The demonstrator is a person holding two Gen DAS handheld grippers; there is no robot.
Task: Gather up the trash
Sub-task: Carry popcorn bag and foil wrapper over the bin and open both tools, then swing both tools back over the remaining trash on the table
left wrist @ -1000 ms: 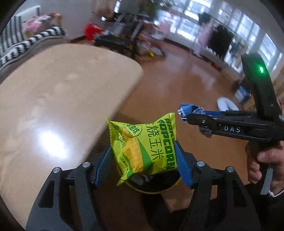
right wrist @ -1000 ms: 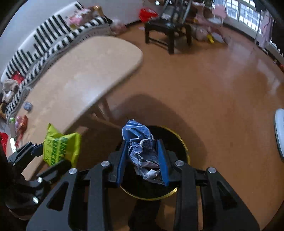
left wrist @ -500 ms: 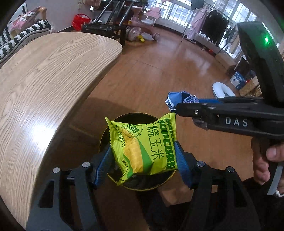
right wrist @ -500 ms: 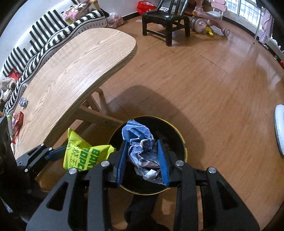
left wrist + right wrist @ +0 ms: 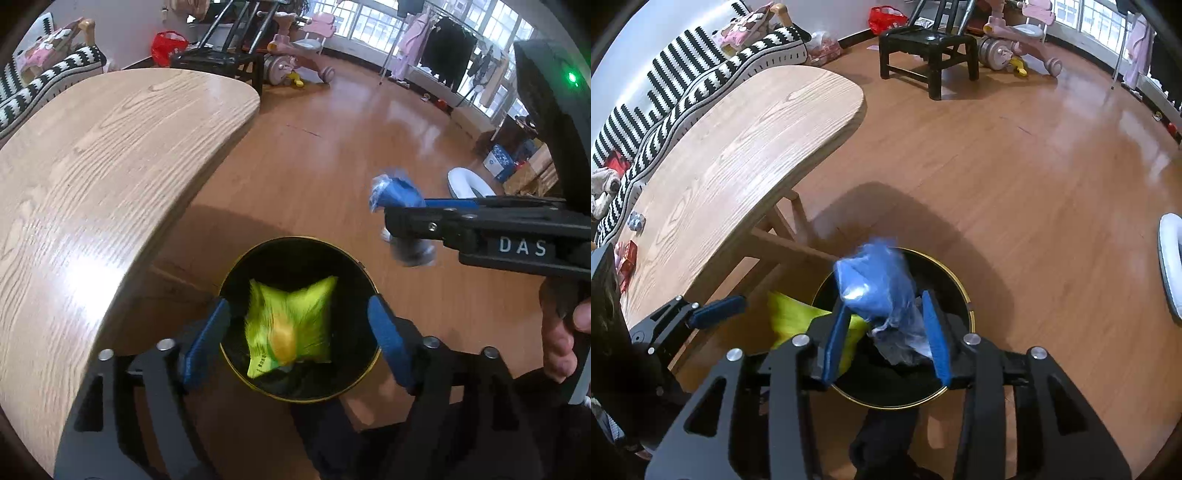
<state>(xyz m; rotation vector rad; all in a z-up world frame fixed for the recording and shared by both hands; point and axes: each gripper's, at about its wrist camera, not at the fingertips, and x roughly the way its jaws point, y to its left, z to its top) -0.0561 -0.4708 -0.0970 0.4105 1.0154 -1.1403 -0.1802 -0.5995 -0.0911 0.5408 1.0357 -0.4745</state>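
Released since the frame half a second back, the green popcorn packet (image 5: 291, 325) no longer sits between my left gripper (image 5: 299, 328) pads; it shows blurred, lower centre of the left view, inside the mouth of the black bin with the gold rim (image 5: 364, 267), apparently still falling; the left jaws stand wide apart with nothing between them, straddling the bin opening.

My right gripper (image 5: 886, 328) has also changed; its blue pads, which were pressed on the crumpled blue wrapper (image 5: 877, 284), now stand spread, and the wrapper is smeared with motion at centre frame in the right view, over the bin; I judge it let go and dropping, though I cannot tell whether one pad still touches it; in the left view the same wrapper shows at the tip of the right gripper, upper right of the bin.

Position finding: both grippers hang over the bin, which stands on the wooden floor (image 5: 1015, 166) just beside the edge of the wooden table (image 5: 92, 166).

Progress finding: two pieces are at or entering the bin; I count this delivery as all but complete. Outstanding: at the far left of the right view, on the table, lie a small crumpled bluish scrap (image 5: 636, 220) and a red wrapper (image 5: 626, 258); these look like remaining trash. I judge the task partly done, with at least one more trip to the table needed.
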